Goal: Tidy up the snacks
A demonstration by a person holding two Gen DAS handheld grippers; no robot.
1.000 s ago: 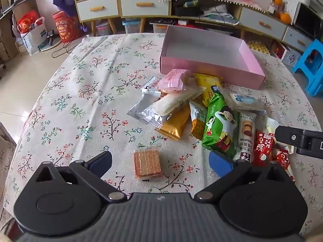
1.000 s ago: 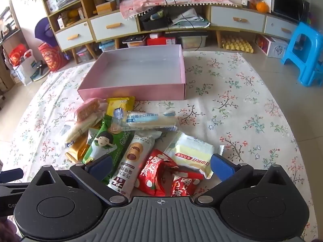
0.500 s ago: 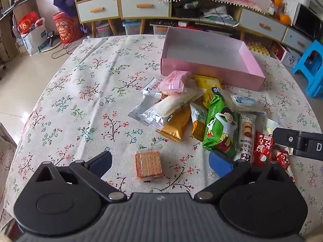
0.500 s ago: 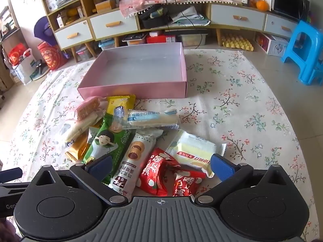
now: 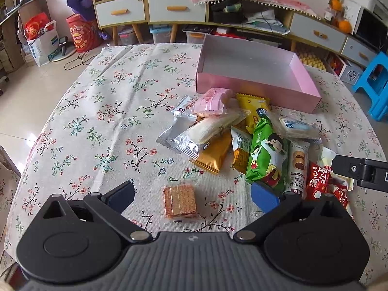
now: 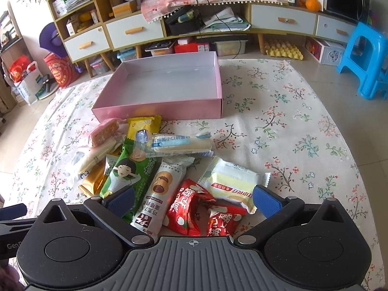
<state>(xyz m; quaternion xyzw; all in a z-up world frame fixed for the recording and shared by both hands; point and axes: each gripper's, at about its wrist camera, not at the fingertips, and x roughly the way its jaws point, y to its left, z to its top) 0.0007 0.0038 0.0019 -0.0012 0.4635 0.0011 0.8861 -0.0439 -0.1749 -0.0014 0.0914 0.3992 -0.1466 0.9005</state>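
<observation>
Left tongs (image 5: 192, 197) spread wide, wafer packet (image 5: 179, 202) between

Your right gripper (image 5: 359, 173) shows in the left wrist view only as a black piece cut by the right edge; you can't judge its jaws from there. In the right wrist view your left gripper (image 6: 12, 214) is a sliver at the left edge, equally unreadable.

The red packets (image 6: 206, 212) run under the right gripper's body, near ends hidden. The gold packet (image 5: 213, 151) lies mostly buried under the clear-wrapped white bar (image 5: 208, 131). The silver packet (image 5: 173, 133) is half covered too.

The table (image 5: 97, 111) near edge is hidden behind both gripper bodies. Print on the wafer packet (image 5: 179, 201) is too small to read.
</observation>
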